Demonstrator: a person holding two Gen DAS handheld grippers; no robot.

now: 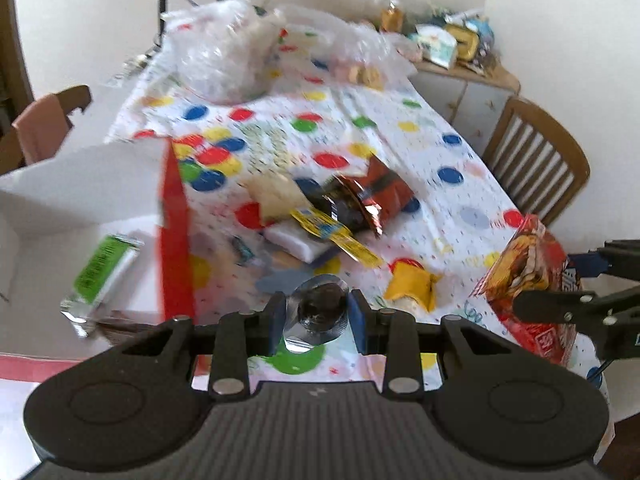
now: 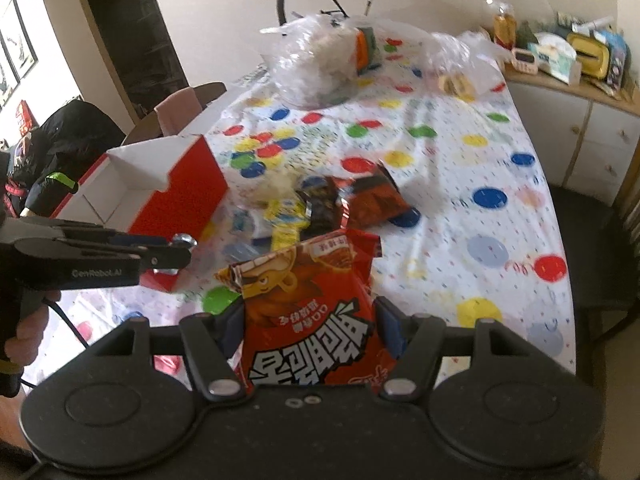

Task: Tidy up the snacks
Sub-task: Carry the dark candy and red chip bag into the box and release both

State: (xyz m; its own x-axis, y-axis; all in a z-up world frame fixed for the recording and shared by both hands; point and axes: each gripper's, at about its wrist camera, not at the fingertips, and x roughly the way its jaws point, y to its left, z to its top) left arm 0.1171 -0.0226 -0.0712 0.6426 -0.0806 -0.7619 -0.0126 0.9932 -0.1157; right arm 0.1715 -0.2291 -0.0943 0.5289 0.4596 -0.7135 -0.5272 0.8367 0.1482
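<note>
Left hand-held gripper (image 1: 317, 312) clamped on small foil-wrapped snack (image 1: 320, 307), right hand-held gripper (image 2: 308, 320) gripping red snack bag (image 2: 308, 320), both above spotted bench (image 2: 460, 168), red box (image 2: 160, 184) at left of frame.

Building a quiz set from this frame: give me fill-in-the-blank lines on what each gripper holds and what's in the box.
1. The right gripper is shut on a large ____ snack bag.
2. The left gripper grips a small clear-wrapped snack with a ____ centre.
3. A ____ foil-ended bar lies inside the red cardboard box.

Missing words: red; dark; green
</note>
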